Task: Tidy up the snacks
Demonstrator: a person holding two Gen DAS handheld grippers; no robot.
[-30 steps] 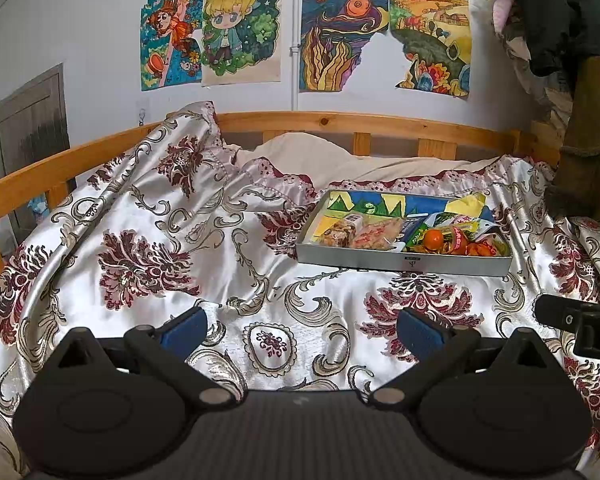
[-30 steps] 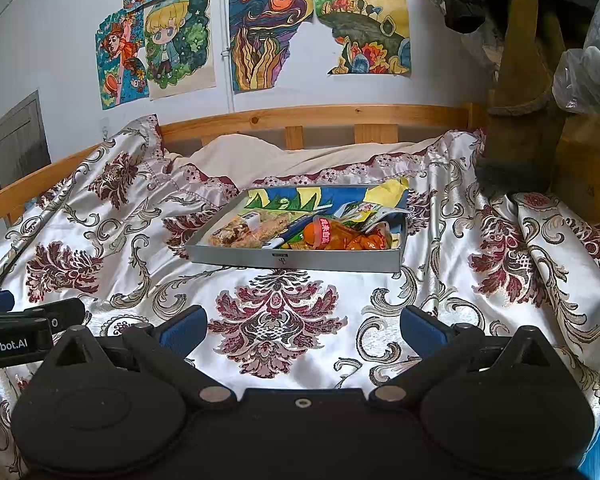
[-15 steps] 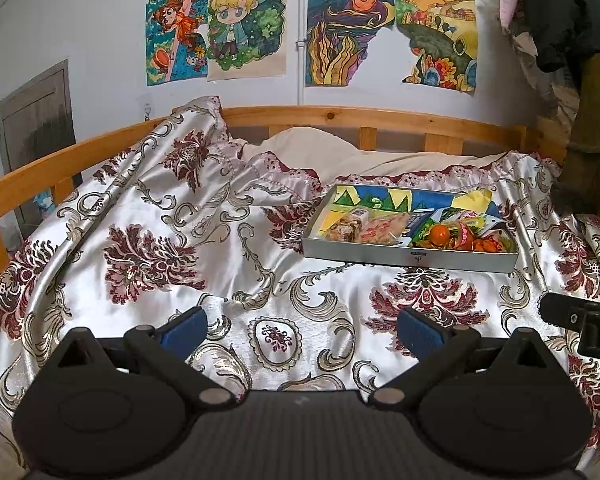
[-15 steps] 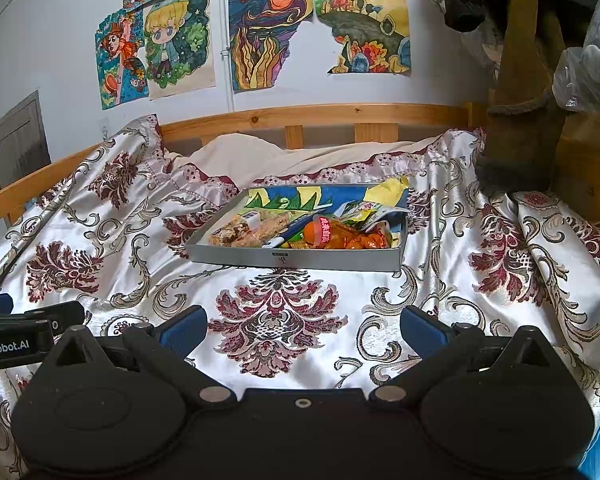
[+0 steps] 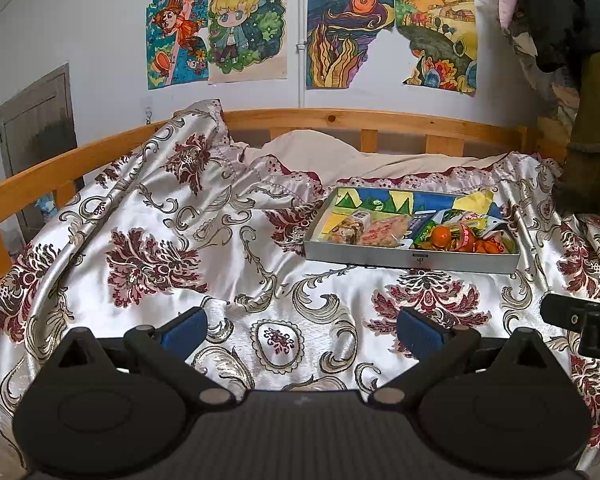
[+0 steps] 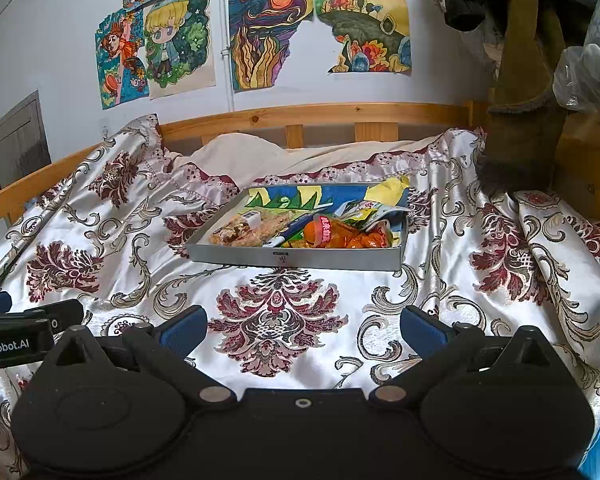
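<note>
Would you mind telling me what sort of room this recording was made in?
Most likely a bedroom, perhaps a child's: a wooden bed frame, a satin floral bedspread carrying the snack tray, and colourful hand-drawn pictures on the wall.

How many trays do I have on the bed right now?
1. The grey tray sits on the patterned bedspread ahead of both open grippers, with snack packets inside. No other tray is visible; bedspread folds could hide one.

Bedroom: wooden bed (image 5: 340, 118), wall drawings (image 5: 244, 28)

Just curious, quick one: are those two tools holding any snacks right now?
Left tool: open, holding nothing, over the bedspread.
Right tool: open, holding nothing, short of the snack tray.
</note>
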